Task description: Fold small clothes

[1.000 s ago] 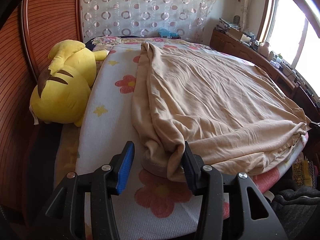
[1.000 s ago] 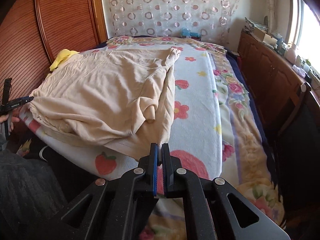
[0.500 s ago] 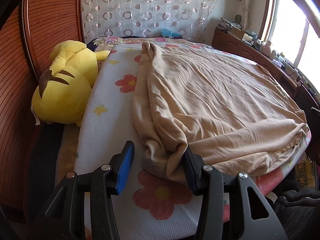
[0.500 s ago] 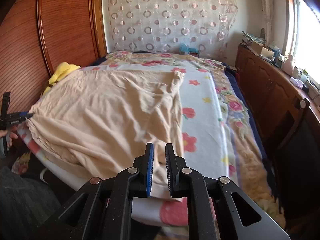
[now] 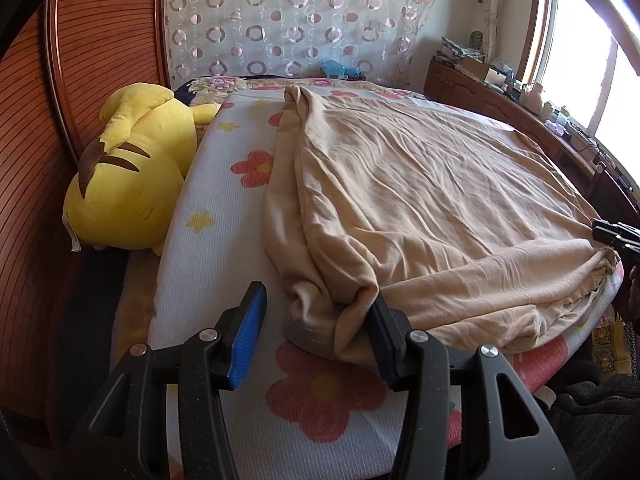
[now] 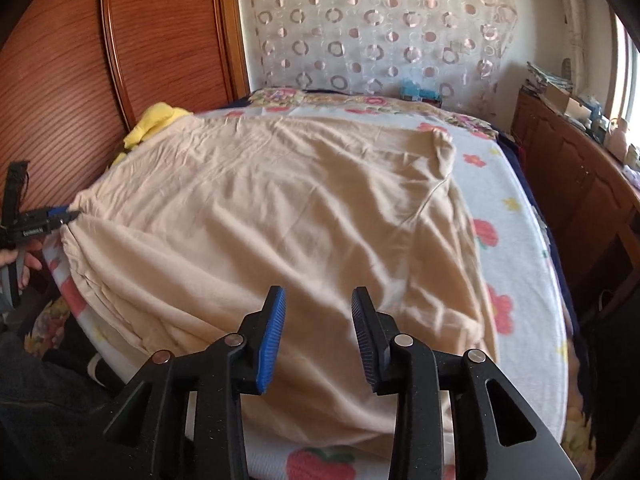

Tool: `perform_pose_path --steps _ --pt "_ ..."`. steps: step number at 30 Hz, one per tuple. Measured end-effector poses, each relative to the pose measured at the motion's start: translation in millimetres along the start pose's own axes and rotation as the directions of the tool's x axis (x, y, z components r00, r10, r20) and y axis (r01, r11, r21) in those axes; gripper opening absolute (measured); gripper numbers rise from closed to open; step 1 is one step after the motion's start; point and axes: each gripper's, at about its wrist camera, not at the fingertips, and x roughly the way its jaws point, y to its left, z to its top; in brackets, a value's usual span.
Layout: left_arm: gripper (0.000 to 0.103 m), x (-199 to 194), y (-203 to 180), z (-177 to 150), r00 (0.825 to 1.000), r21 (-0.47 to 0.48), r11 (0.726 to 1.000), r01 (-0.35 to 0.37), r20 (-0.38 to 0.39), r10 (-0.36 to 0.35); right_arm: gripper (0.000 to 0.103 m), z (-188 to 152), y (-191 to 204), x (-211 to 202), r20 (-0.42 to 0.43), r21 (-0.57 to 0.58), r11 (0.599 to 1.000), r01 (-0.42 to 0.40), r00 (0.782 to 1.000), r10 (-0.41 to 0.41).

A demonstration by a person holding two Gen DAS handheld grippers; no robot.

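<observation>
A beige garment (image 5: 420, 200) lies spread over the flowered bed cover (image 5: 224, 240), folded once along its near edge. My left gripper (image 5: 316, 340) is open, with the garment's near left corner bunched between its fingers; the right finger touches the cloth. In the right wrist view the same garment (image 6: 280, 220) fills the bed. My right gripper (image 6: 318, 336) is open and empty just above the garment's near edge. The left gripper (image 6: 52, 216) shows at the far left of that view, at the garment's corner.
A big yellow plush toy (image 5: 132, 172) lies at the bed's left edge against the wooden headboard (image 5: 80, 80). A wooden cabinet (image 6: 576, 184) with clutter runs along the window side. A patterned curtain (image 6: 380, 32) hangs behind the bed.
My right gripper has let go of the garment's edge, opened, and risen above the cloth, which now lies flatter. My left gripper has barely moved.
</observation>
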Motion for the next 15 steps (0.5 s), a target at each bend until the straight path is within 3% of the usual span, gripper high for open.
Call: perform_pose_path --steps 3,10,15 --pt "0.051 0.2 0.4 -0.1 1.000 0.000 1.000 0.000 0.000 0.000 0.040 -2.6 2.7 16.5 -0.024 -0.016 1.000 0.021 0.999 -0.021" --pt "0.051 0.0 -1.9 0.4 1.000 -0.009 1.000 -0.013 0.002 0.013 0.054 -9.3 15.1 20.7 0.034 -0.061 0.996 0.057 0.998 -0.055" --pt "0.051 -0.2 -1.3 1.9 1.000 -0.018 1.000 0.000 -0.008 0.000 0.061 -14.1 16.0 19.6 0.053 -0.032 0.998 0.054 0.997 -0.052"
